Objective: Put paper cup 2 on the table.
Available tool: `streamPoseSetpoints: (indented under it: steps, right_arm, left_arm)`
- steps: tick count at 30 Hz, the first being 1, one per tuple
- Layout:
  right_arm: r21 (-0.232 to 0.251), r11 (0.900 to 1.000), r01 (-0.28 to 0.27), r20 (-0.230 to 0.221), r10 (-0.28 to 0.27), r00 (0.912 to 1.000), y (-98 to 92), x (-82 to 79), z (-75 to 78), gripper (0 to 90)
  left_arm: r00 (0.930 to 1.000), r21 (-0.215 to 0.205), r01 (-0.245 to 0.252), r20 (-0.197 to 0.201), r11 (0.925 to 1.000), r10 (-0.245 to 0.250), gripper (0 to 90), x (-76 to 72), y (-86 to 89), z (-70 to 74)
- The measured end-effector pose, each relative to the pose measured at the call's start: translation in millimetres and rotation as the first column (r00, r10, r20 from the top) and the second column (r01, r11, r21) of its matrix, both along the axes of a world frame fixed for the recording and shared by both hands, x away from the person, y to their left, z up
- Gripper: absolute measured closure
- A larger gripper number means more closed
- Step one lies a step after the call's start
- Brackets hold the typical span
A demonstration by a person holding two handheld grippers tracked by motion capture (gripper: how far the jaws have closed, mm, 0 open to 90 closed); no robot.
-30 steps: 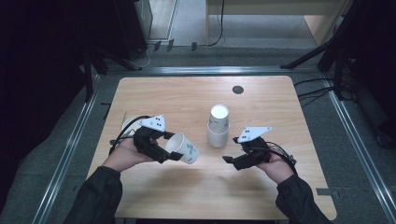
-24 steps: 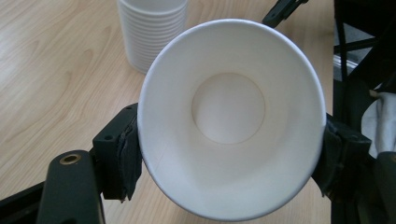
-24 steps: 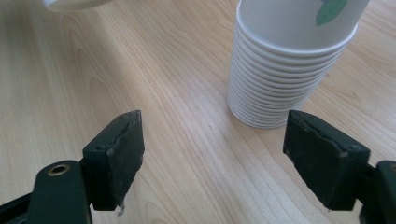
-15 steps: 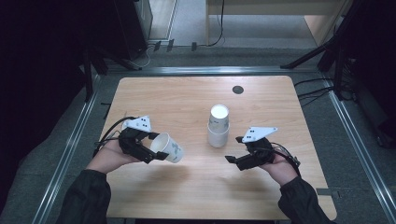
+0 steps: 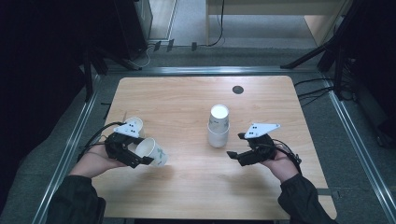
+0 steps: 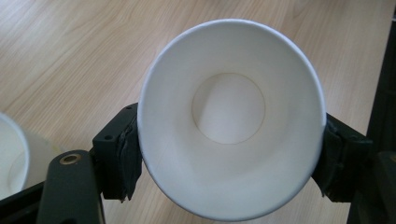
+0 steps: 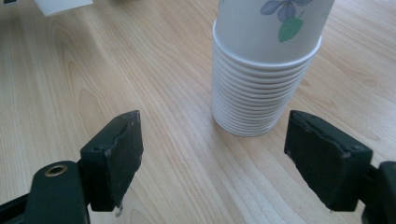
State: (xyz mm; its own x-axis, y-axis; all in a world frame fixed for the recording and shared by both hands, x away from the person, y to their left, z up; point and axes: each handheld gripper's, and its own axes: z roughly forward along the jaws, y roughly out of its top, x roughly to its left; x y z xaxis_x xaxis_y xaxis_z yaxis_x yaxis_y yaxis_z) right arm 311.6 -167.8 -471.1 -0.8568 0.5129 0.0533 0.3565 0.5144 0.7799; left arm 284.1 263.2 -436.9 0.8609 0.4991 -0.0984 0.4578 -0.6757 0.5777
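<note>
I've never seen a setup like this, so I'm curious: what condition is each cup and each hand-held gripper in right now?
Held paper cup: empty, tipped on its side, clamped at the rim.
Left hand-held gripper: shut on the held paper cup.
Cup stack: upside down, nested, standing on the table, untouched.
Right hand-held gripper: open, its jaws have just been opening, nothing between them, short of the cup stack.
Second loose cup: upright on the table, behind the left hand-held gripper.

Even overhead light brightens the table (image 5: 187, 98), surroundings fall dark, and close views stay slightly soft
</note>
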Motion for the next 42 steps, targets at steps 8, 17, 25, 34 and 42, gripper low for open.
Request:
streamPoseSetpoints:
  steps: [8,17,25,34,42]
  right_arm:
    - [0.001,1.000,0.004,0.000,-0.004,1.0000,-1.3,3.2,0.1,19.8]
    - [-0.016,1.000,-0.001,0.001,0.001,1.0000,0.6,3.4,-1.9,19.8]
    - [-0.025,1.000,-0.004,-0.001,0.004,1.0000,2.2,3.5,-3.2,19.8]
    - [-0.029,1.000,-0.005,0.000,0.005,1.0000,2.5,3.6,-3.8,19.8]
    - [-0.031,1.000,-0.004,0.001,0.004,1.0000,2.6,3.8,-4.0,19.8]
  left_arm:
    - [0.9965,0.070,-0.077,-0.027,0.9946,0.079,22.9,1.5,22.6,-9.5]
    - [0.9927,0.185,-0.119,0.005,0.9755,0.121,22.8,-1.1,36.7,-12.9]
    - [0.9892,0.278,-0.145,0.017,0.9496,0.146,22.8,-0.7,43.5,-19.4]
    - [0.9888,0.338,-0.147,0.028,0.9297,0.146,22.3,1.2,42.4,-28.8]
    - [0.9875,0.347,-0.156,0.029,0.9247,0.155,21.4,3.8,41.1,-32.9]
